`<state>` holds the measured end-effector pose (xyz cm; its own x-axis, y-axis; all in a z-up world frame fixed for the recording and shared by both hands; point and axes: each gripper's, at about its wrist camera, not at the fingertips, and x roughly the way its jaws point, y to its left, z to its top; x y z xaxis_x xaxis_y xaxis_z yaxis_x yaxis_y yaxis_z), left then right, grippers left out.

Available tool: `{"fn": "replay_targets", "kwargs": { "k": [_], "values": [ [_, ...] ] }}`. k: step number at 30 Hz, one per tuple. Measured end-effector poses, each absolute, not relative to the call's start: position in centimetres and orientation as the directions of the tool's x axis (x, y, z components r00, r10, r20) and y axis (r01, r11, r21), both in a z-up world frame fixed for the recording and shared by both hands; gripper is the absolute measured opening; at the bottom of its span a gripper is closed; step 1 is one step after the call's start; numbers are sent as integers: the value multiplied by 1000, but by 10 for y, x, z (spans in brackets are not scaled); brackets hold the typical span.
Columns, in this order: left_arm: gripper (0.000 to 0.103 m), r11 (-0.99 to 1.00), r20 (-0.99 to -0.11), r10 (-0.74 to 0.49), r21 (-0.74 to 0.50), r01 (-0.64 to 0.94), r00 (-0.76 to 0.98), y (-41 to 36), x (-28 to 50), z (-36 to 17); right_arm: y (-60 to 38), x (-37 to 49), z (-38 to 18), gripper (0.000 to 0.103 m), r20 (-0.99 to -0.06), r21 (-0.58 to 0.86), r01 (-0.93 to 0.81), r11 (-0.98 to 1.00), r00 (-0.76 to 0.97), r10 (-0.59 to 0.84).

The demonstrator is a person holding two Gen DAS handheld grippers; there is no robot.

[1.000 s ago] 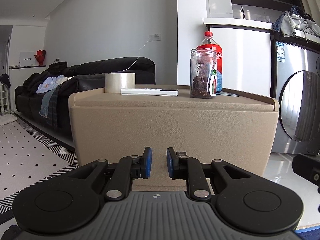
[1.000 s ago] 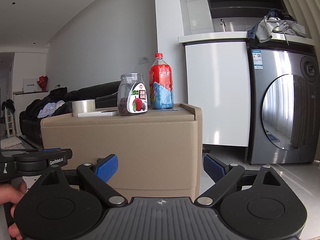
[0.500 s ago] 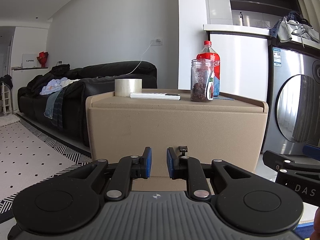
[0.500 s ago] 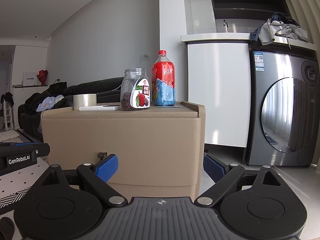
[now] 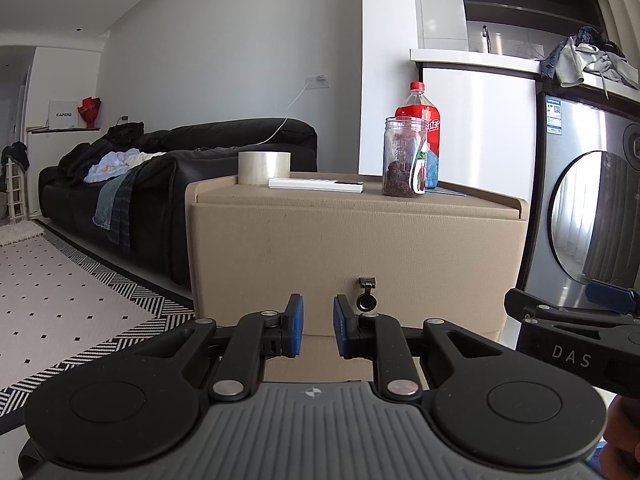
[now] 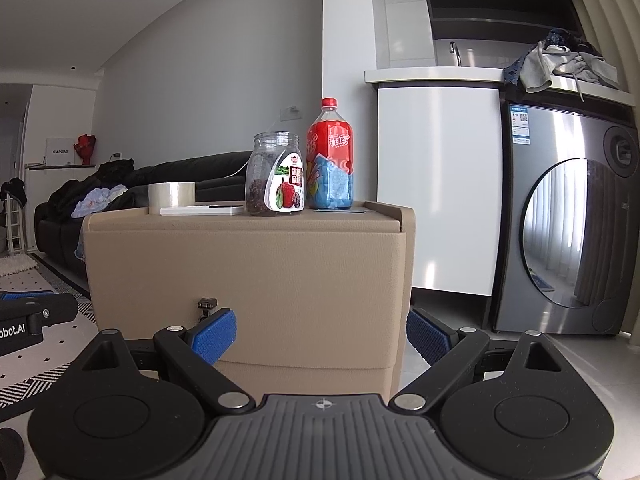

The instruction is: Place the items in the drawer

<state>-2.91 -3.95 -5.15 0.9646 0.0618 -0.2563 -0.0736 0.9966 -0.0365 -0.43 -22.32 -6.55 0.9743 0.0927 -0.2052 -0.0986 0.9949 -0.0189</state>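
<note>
The tan leather-look drawer cabinet [image 5: 352,248] stands closed ahead of both grippers. On its top, the red-capped soda bottle [image 6: 330,160] stands at the right end, the clear plastic jar of dark dried fruit [image 6: 275,174] just left of it, then the flat white remote [image 5: 316,185] and the clear tape roll [image 5: 264,167]. On the cabinet's front hangs the small dark drawer pull [image 5: 366,294], just beyond the left gripper [image 5: 317,330], whose jaws are narrow and empty. The right gripper [image 6: 320,336] is spread wide, empty, before the cabinet's lower right.

Left gripper [image 5: 318,326] jaws narrowly parted, facing drawer pull [image 5: 366,294], cabinet [image 5: 352,248]
</note>
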Motion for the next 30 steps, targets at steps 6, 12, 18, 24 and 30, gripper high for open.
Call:
{"fn": "replay_targets", "kwargs": {
  "k": [6,12,18,24,30],
  "values": [
    [20,997,-253,61,-38,-73,965,-39,-35,-50,-220,-5,-67,94,-204,-35,-97,995,975,88],
    [20,997,-249,63,-34,-74,966,-39,-39,-49,-219,-6,-67,94,-204,-38,-100,994,975,91],
    [20,996,-256,69,-35,-81,964,-38,-41,-52,-220,-9,-65,94,-199,-32,-105,994,975,97],
    [20,994,-251,84,-40,-97,964,-35,-45,-51,-219,-11,-64,94,-196,-32,-109,994,975,100],
    [24,994,-250,95,-32,-107,963,-33,-49,-50,-216,-17,-61,94,-186,-39,-120,992,976,111]
  ]
}}
